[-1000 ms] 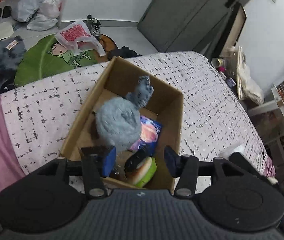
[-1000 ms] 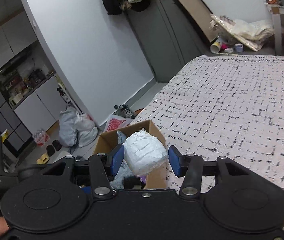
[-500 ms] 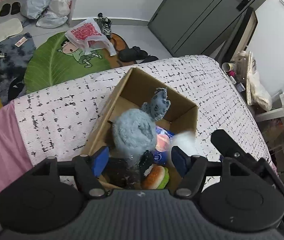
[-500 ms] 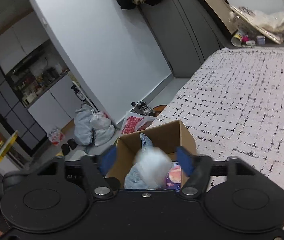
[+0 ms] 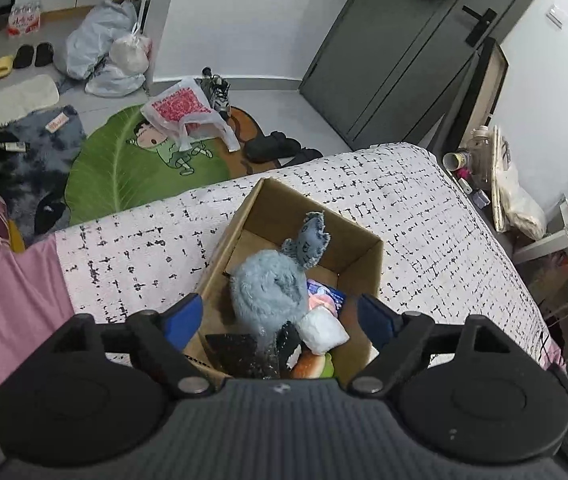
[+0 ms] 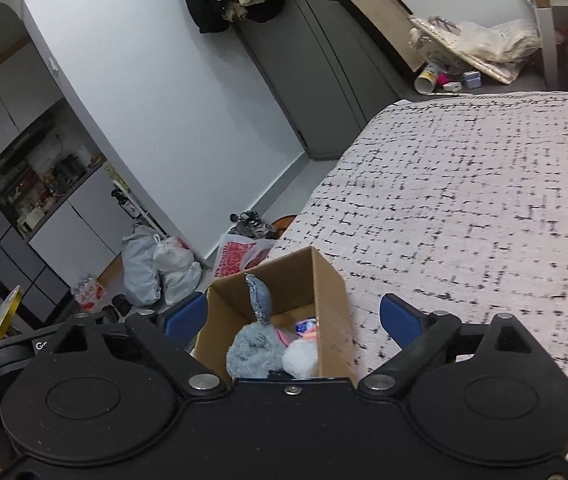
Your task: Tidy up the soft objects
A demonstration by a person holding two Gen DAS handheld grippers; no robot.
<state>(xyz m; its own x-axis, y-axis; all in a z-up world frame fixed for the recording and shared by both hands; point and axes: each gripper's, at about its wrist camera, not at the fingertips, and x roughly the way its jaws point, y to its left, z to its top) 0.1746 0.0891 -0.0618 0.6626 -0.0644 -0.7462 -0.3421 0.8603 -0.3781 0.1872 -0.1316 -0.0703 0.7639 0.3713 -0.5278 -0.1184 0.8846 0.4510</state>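
Landmark: open brown cardboard box (image 5: 358, 254), sitting on the bed with the white, black-flecked cover (image 5: 424, 208), close to the bed's foot edge.

Inside the box: fluffy grey-blue plush ball (image 5: 270, 288) near the middle, upright against it a blue denim-like toy with a frayed edge (image 5: 310, 236) rising toward the box's far wall. Just beside the plush, at the box's near side, a small white wrapped soft bundle (image 5: 324, 330) lies loose, resting among the other items. Under and beside it: a burger-shaped soft toy with a green layer (image 5: 312, 364), a black speckled piece (image 5: 236, 350), a bright printed packet (image 5: 324, 292). From the right wrist view the same plush ball (image 6: 254, 350) and white bundle (image 6: 302, 358) show low in the box (image 6: 326, 300).

Left gripper (image 5: 280, 318): blue-padded jaws spread wide above the box's near rim, having just been opening, nothing between the pads; the box contents sit below them.

Right gripper (image 6: 292, 318): jaws likewise wide apart, having just been opening, straddling the box from above, empty; the white bundle lies beneath, untouched by either pad.

Beyond the box, on the floor past the bed's foot: green leaf-shaped cartoon rug (image 5: 124, 168), a red-and-white plastic bag (image 5: 182, 110) on it.
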